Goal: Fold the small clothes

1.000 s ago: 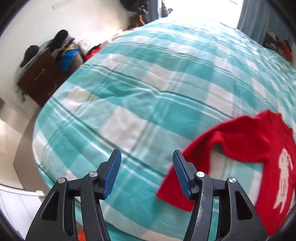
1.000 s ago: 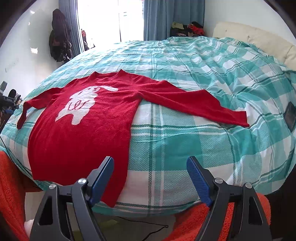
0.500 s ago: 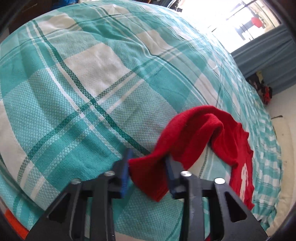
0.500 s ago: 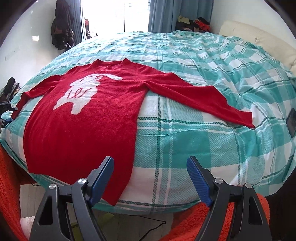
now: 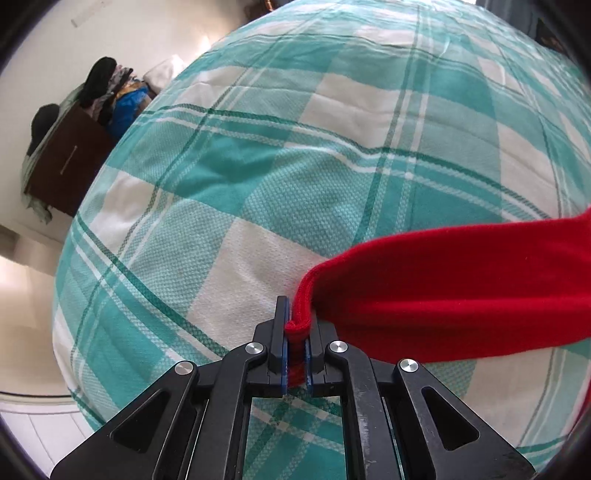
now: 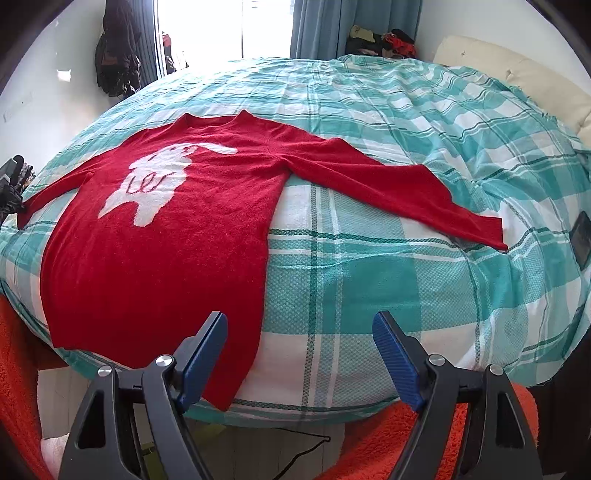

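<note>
- Red sweater (image 6: 162,258) spread face up on the bed (image 6: 369,280), hem at the near edge, neck toward the window; one sleeve stretched out to the right across the cover, the other sleeve (image 5: 461,288) reaching the bed's left edge
- White animal figure (image 6: 155,184) knitted on the chest, with a few red strokes inside it that look like letters but cannot be read; no brand or label legible anywhere
- Left hand-held gripper (image 5: 295,350) clamped on the cuff of the left sleeve; red knit pinched between the blue pads, the sleeve running off to the right above the cover
- Right hand-held gripper (image 6: 299,354) spread wide and holding nothing; poised over the near edge of the bed, beside the sweater's lower right corner
- Bed covered in a teal, white and green plaid sheet, lightly wrinkled; cream headboard (image 6: 517,70) at the far right; small dark flat object (image 6: 581,240) lying near the right edge
- Bright window with blue curtains (image 6: 317,29) at the back; dark clothes hanging (image 6: 118,55) on the left wall; clothes heaped (image 6: 380,40) in the far corner
- Brown cabinet (image 5: 66,162) piled with clothes against a white wall, seen from the left wrist; fuzzy orange fabric (image 6: 18,387) at the near bottom corners of the right wrist view
</note>
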### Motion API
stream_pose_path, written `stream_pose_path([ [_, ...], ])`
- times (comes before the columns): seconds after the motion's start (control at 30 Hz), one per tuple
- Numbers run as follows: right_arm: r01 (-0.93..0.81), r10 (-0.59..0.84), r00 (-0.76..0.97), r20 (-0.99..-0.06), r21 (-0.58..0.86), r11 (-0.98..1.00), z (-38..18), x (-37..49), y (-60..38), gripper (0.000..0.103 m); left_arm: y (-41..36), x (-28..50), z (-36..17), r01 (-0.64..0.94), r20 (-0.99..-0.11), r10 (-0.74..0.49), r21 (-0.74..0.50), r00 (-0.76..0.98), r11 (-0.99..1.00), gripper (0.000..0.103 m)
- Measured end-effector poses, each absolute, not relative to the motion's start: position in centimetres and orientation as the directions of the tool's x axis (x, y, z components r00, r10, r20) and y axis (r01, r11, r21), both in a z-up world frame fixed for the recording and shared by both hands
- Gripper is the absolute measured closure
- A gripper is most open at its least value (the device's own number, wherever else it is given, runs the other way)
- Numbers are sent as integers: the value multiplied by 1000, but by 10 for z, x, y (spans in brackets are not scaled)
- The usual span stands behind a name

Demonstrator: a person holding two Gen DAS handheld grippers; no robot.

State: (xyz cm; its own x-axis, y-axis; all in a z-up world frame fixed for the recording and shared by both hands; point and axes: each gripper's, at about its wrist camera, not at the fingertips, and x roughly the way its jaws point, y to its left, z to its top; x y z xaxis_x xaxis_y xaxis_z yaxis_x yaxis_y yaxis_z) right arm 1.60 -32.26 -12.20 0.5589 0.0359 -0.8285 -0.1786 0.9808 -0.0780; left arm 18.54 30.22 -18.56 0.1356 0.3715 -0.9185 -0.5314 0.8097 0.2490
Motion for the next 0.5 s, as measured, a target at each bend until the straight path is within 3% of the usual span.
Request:
stream_pose_path([
  [0.07, -173, 40, 553, -832, -68, 983, -122, 16, -327, 23, 295, 180, -188, -513, -903, 406, 287, 136, 809, 98],
  [0.23, -106, 74, 545, -835, 18, 994, -120, 19, -349, 23, 308, 159, -176, -547, -920, 360, 222, 158, 807, 98],
  [0.33, -43, 98, 527, -844, 89, 995, -124, 25, -366, 23, 303, 155, -174, -514, -919, 365, 244, 147, 823, 98],
  [0.43, -35, 143, 530, -836, 147, 989, -118, 35, -374, 23, 296, 154, -160, -525, -897, 427, 312, 111, 792, 76],
  [0.47, -54, 152, 542, -827, 145, 988, -112, 42, -375, 23, 293, 152, -149, -545, -868, 482, 348, 119, 763, 60],
  [0.5, -81, 148, 559, -816, 124, 989, -104, 52, -374, 23, 288, 150, -135, -562, -833, 529, 364, 160, 743, 52],
])
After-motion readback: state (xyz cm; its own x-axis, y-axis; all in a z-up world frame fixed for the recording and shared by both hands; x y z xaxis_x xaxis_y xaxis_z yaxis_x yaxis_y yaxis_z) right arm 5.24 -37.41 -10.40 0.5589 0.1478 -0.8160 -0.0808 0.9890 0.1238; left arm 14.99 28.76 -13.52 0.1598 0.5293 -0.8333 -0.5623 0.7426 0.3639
